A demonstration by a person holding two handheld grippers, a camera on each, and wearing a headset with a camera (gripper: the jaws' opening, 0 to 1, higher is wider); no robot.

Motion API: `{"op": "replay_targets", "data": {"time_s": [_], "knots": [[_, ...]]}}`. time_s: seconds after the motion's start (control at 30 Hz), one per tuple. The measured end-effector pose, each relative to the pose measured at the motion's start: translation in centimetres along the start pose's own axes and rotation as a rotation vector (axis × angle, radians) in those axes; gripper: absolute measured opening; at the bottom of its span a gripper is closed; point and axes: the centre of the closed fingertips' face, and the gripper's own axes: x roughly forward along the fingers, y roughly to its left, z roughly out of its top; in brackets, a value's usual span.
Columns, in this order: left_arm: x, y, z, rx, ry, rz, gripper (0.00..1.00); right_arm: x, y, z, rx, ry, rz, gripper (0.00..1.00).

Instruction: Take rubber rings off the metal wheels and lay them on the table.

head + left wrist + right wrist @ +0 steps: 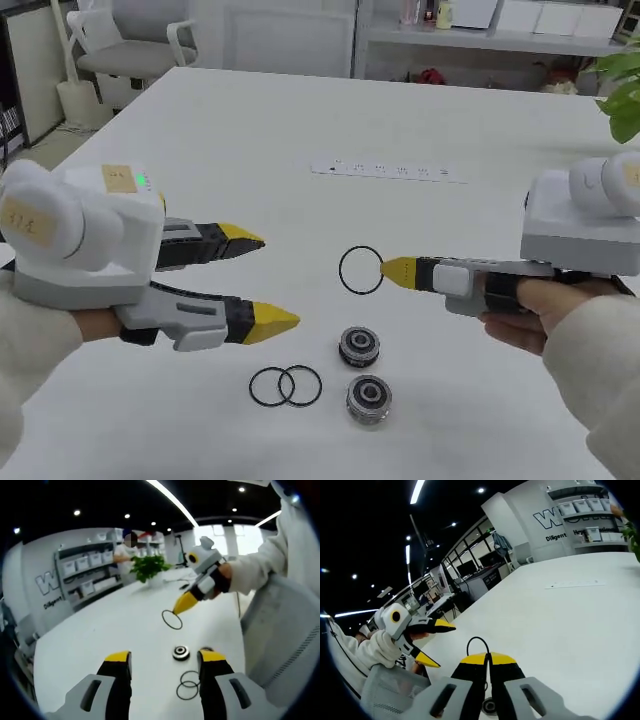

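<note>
My right gripper [392, 270] is shut on a thin black rubber ring [360, 270] and holds it in the air above the white table [300, 140]. The same ring [476, 645] pokes out past the closed yellow tips [489, 659]. Two metal wheels [359, 346] [369, 398] stand on the table below it, one behind the other. Left of them lie two overlapping loose rings [286, 386]. My left gripper [262, 280] hovers open and empty to the left. From the left gripper view, its jaws [165, 657] frame a wheel [181, 653], the lying rings [189, 687] and the held ring [172, 619].
A white power strip [388, 170] lies across the middle of the table beyond the work. A green plant [625, 85] stands at the far right edge. An office chair [130, 50] and shelving sit behind the table.
</note>
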Motion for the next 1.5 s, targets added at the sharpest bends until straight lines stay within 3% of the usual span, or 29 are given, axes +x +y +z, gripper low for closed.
{"op": "replay_targets", "data": {"time_s": [0.33,0.5,0.77,0.9,1.5], "knots": [[-1.6,0.0,-1.0,-0.021,0.007,0.037,0.58,0.4,1.3,0.0,-0.003,0.004,0.031,0.00],[-2.3,0.2,-1.1,-0.054,-0.015,0.048,0.64,0.7,1.9,-0.1,-0.002,0.012,0.049,0.00],[-1.9,-1.3,-2.4,-0.056,0.015,-0.009,0.73,1.6,3.1,-1.3,-0.005,0.056,0.081,0.00],[-1.9,-1.4,-2.5,-0.062,0.010,-0.018,0.79,2.1,3.5,-2.3,-0.009,0.092,0.095,0.00],[-1.4,-3.3,-4.0,-0.047,0.065,-0.093,0.86,4.2,5.4,-6.1,-0.035,0.225,0.135,0.00]]}}
